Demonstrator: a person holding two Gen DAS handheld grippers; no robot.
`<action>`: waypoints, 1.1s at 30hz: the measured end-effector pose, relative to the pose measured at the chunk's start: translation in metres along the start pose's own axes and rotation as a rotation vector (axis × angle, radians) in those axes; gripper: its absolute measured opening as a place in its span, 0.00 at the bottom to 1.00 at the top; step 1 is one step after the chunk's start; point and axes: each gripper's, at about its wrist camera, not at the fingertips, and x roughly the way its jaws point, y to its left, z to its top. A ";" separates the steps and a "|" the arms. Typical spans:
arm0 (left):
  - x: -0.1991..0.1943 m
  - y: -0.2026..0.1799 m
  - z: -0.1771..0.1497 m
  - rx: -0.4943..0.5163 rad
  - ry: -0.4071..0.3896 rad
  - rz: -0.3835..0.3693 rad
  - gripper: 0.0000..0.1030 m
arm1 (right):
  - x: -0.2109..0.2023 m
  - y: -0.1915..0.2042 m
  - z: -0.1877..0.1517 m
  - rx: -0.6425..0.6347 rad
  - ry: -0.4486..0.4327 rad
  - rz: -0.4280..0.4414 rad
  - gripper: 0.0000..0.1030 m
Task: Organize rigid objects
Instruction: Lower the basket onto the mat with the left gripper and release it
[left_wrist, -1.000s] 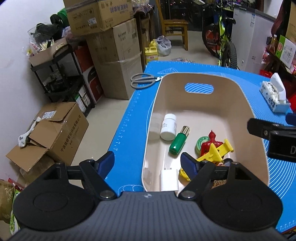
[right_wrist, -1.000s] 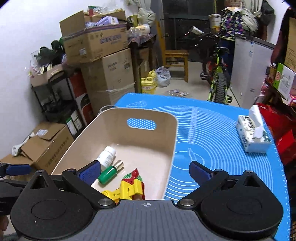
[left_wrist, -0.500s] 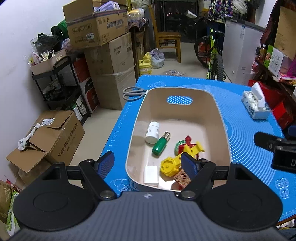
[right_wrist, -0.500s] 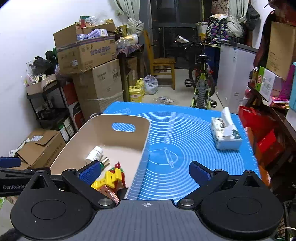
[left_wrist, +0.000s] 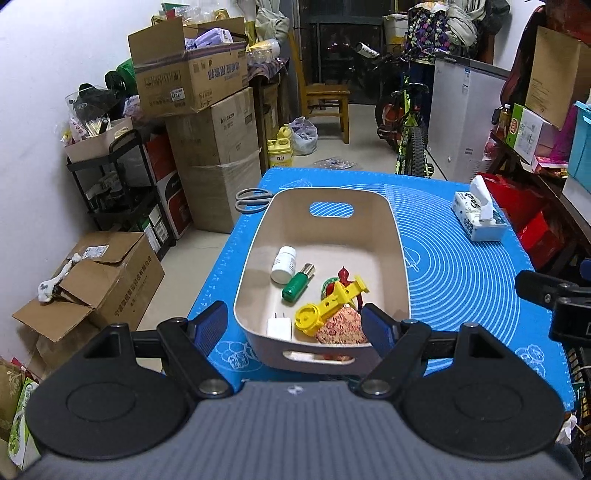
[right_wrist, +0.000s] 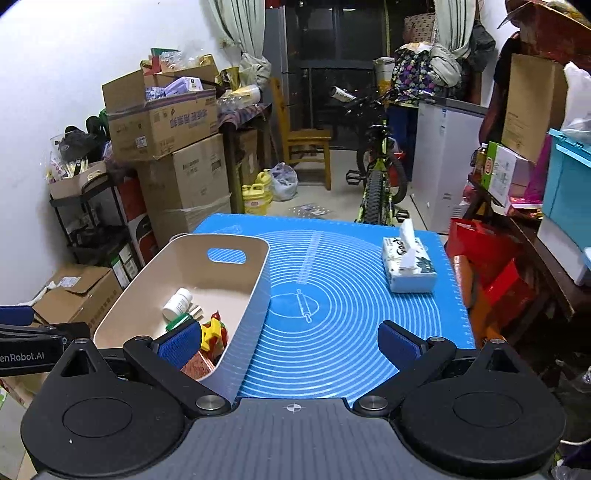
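Both grippers, left gripper (left_wrist: 295, 323) and right gripper (right_wrist: 290, 345), are hovering near the bin (left_wrist: 397, 236), fingers apart, empty; sorting looks finished, leaving perhaps the scissors (left_wrist: 253, 200) beside it.

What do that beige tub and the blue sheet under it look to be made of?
The tub looks like moulded plastic, matte: smooth rounded walls with cut-out handles. The blue sheet seems a flexible silicone or vinyl baking mat, judging by its printed rings; I can't be sure.

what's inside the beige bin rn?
In the bin: white bottle, green bottle, yellow clamp, white charger, patterned red pouch, and a red-green item partly covered by the clamp. Anything beneath the pouch is hidden.
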 end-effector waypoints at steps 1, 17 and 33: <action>-0.002 0.000 -0.002 0.003 -0.001 0.001 0.78 | -0.004 0.000 -0.002 0.001 -0.002 -0.001 0.98; -0.045 -0.008 -0.037 0.004 -0.064 -0.005 0.85 | -0.077 -0.012 -0.043 0.038 -0.066 -0.040 0.98; -0.070 -0.023 -0.073 0.041 -0.079 -0.058 0.86 | -0.128 -0.018 -0.083 0.061 -0.127 -0.079 0.98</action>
